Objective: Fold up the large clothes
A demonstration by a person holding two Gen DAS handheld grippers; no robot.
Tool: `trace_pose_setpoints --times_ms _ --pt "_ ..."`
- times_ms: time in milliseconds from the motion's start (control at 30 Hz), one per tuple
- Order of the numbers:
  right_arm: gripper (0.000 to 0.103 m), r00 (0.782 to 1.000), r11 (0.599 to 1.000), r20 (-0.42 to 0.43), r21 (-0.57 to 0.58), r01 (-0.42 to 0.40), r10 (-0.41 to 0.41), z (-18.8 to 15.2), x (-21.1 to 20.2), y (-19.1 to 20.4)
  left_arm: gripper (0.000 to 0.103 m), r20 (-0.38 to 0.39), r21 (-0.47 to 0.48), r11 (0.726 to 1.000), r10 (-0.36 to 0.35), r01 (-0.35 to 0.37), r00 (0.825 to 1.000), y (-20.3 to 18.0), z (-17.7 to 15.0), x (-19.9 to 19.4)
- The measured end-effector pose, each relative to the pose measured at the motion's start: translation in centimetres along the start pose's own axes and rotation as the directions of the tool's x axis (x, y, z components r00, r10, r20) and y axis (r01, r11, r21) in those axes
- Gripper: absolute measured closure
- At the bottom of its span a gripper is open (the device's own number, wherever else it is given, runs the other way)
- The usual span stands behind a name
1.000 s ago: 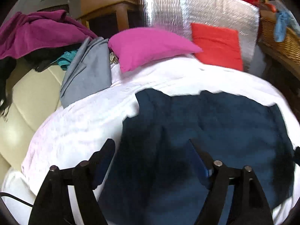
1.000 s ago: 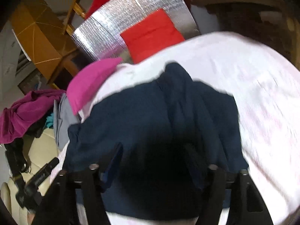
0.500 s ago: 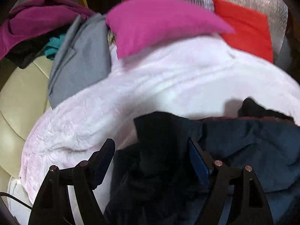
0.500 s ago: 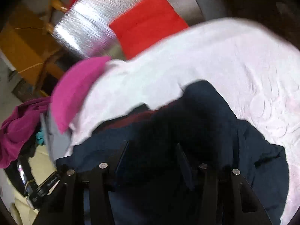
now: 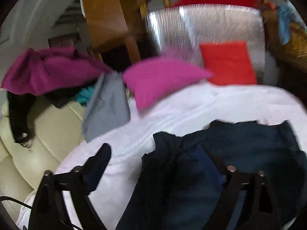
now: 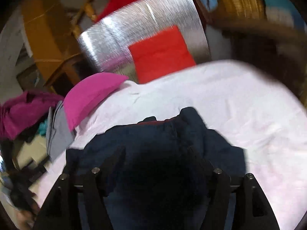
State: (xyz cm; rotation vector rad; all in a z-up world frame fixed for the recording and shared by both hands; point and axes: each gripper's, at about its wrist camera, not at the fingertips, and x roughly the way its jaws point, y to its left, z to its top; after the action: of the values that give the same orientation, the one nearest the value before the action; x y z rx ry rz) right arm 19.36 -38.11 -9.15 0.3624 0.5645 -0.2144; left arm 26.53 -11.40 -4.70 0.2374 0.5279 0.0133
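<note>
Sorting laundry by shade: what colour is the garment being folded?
Dark navy blue garment, clearest in the left wrist view.

A dark navy garment (image 5: 239,153) is seen on a pale pinkish-white bedcover (image 5: 172,115). A magenta pillow (image 5: 161,78) and a red cushion (image 5: 228,63) are shown against a shiny silver foil panel (image 5: 203,25). A grey garment (image 5: 107,105), a purple-magenta cloth (image 5: 49,69) and a cream sofa (image 5: 51,130) are seen alongside.
</note>
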Motion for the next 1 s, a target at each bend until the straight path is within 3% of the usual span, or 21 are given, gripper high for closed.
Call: trace_pose_setpoints --times_ms 167,467,700,1000 --pt "0.023 0.998 0.997 0.01 -0.05 0.059 -0.058 -2.7 -8.0 1.1 0.001 0.13 0.015 1.0 -0.015 0.013 0.991 1.4 -1.1 -10.7" --pt "0.002 0.992 0.988 0.105 -0.129 0.088 -0.075 -5.7 -20.4 5.2 0.0 0.211 -0.077 0.996 -0.032 0.05 0.977 6.1 -1.7 -22.4" --pt "0.001 0.976 0.979 0.179 -0.138 0.152 -0.126 -7.4 -26.3 7.2 0.0 0.231 -0.106 0.994 -0.012 0.037 0.973 8.4 -2.1 -25.7" --pt "0.001 0.961 0.978 0.248 -0.131 0.16 -0.124 -8.4 -29.9 8.6 0.0 0.244 -0.106 0.994 0.0 0.027 0.97 9.5 -3.3 -28.1"
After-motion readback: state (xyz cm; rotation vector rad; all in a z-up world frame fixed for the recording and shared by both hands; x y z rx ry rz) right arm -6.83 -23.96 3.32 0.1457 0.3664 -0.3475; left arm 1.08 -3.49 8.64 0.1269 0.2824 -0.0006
